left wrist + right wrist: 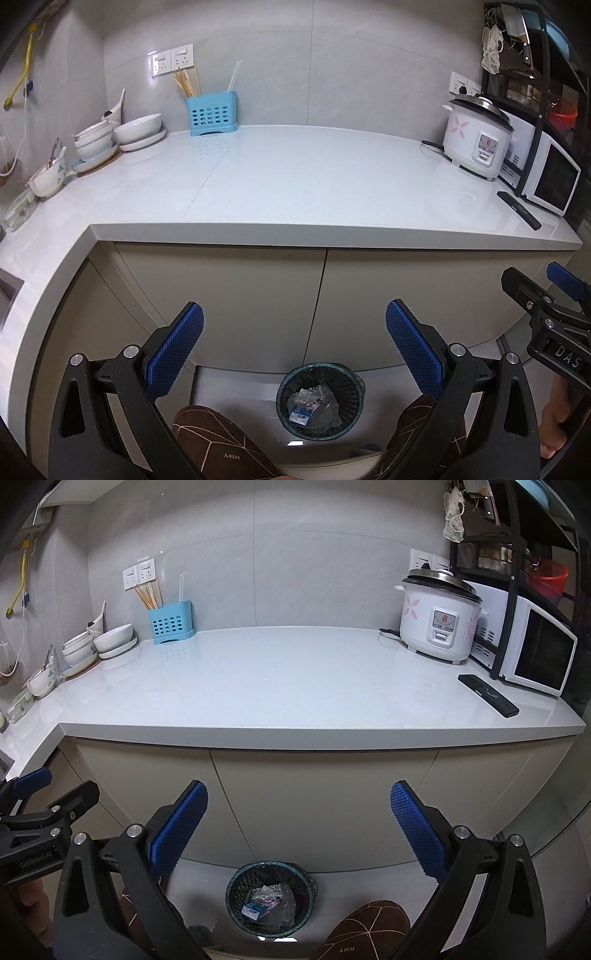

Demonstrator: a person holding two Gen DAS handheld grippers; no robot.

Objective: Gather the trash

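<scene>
My left gripper [294,347] and right gripper [299,827] both gape wide, holding nothing. The trash bin [320,400] sits on the floor at six o'clock, holding what looks like crumpled plastic [271,904].

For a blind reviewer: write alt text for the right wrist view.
The right hand-held gripper hangs open and empty above a mesh trash bin on the floor, which holds crumpled plastic and a small carton. Behind is a white countertop with a rice cooker, microwave and stacked bowls.
</scene>
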